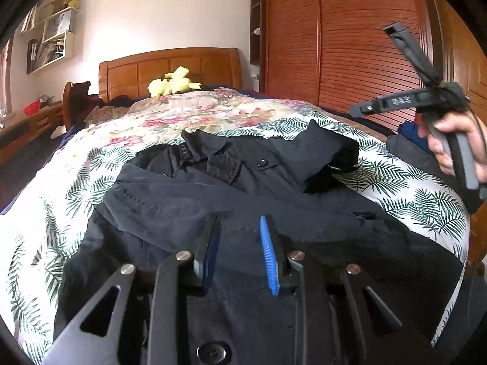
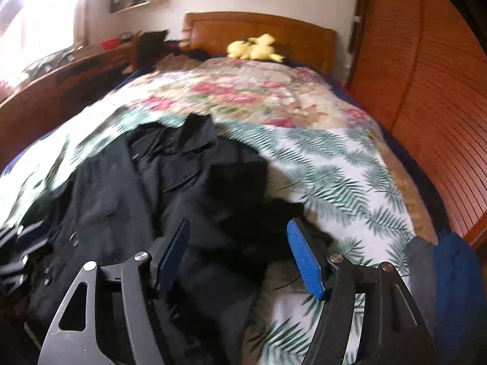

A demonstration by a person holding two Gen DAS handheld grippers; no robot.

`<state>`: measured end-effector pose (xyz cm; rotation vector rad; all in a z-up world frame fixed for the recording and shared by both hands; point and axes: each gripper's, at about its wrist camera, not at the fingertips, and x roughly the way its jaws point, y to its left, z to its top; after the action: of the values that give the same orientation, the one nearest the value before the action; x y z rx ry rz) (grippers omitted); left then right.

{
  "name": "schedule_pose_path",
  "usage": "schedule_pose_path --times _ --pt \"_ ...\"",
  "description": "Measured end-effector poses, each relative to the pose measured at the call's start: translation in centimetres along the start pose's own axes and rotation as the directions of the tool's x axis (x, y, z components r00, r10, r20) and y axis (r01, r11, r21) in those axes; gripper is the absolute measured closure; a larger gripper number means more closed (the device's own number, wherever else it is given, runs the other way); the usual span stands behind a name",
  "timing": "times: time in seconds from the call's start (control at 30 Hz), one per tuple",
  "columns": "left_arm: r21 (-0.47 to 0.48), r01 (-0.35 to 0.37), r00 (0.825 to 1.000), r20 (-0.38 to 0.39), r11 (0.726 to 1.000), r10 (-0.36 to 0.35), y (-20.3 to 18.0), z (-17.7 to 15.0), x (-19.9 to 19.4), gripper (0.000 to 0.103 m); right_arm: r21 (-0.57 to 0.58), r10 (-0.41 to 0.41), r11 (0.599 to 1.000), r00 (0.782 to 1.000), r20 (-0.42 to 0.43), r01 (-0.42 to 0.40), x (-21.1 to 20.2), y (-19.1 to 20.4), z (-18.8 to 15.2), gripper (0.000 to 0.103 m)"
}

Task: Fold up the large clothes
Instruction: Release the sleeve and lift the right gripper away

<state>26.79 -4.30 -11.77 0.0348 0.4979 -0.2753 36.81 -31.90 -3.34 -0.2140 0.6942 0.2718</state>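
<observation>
My left gripper (image 1: 240,237) sits part-closed over the dark coat (image 1: 243,188) — whether it pinches cloth I cannot tell; my right gripper (image 2: 240,252) gapes empty above the coat, which lies on the leaf-print bedspread (image 2: 334,176).

Matte black hand-held grippers, blue-padded.
The left hand-held gripper (image 1: 239,251) and right hand-held gripper (image 2: 240,255) share ribbed blue pads, round silver pivot screws and triangular cut-outs; grey lettering marks the right one's bar.
</observation>
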Motion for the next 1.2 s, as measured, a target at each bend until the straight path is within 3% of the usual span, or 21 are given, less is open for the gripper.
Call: schedule_pose_path --times 0.1,0.23,0.57,0.8,1.03,1.1,1.17,1.2 --pt "-0.001 -0.002 1.000 -0.003 1.000 0.002 0.0 0.0 0.0 0.078 0.059 -0.021 0.998 1.000 -0.012 0.021 1.5 -2.3 0.8 0.035" --pt "0.002 -0.001 1.000 -0.004 1.000 0.001 0.0 0.0 0.0 0.078 0.162 -0.028 0.986 0.995 -0.091 0.043 5.5 -5.6 0.5 0.035" --pt "0.004 0.002 1.000 -0.003 1.000 -0.002 0.3 0.0 -0.5 0.078 0.248 -0.074 0.958 0.956 -0.284 0.148 13.6 -9.7 -4.2 0.035" --pt "-0.004 -0.005 1.000 -0.006 1.000 0.005 0.7 0.0 -0.8 0.078 0.375 -0.026 0.914 0.944 -0.329 0.156 15.6 -11.9 -6.0 0.034" --pt "-0.005 -0.005 1.000 0.000 1.000 0.005 0.7 0.0 -1.2 0.078 0.295 -0.072 0.939 0.940 -0.334 0.177 16.4 -10.3 -5.2 0.034" --pt "-0.003 -0.006 1.000 0.000 1.000 0.006 0.7 0.1 -1.3 0.078 0.254 -0.091 0.950 0.940 -0.328 0.180 16.7 -9.8 -5.0 0.042" --pt "0.001 -0.008 1.000 0.002 1.000 0.008 0.6 0.1 -1.5 0.078 0.201 -0.090 0.967 0.945 -0.314 0.159 16.5 -8.9 -4.9 0.082" --pt "0.002 -0.011 1.000 0.001 1.000 0.011 0.7 0.1 -1.5 0.078 0.182 -0.082 0.973 0.947 -0.310 0.143 16.5 -8.5 -4.8 0.085"
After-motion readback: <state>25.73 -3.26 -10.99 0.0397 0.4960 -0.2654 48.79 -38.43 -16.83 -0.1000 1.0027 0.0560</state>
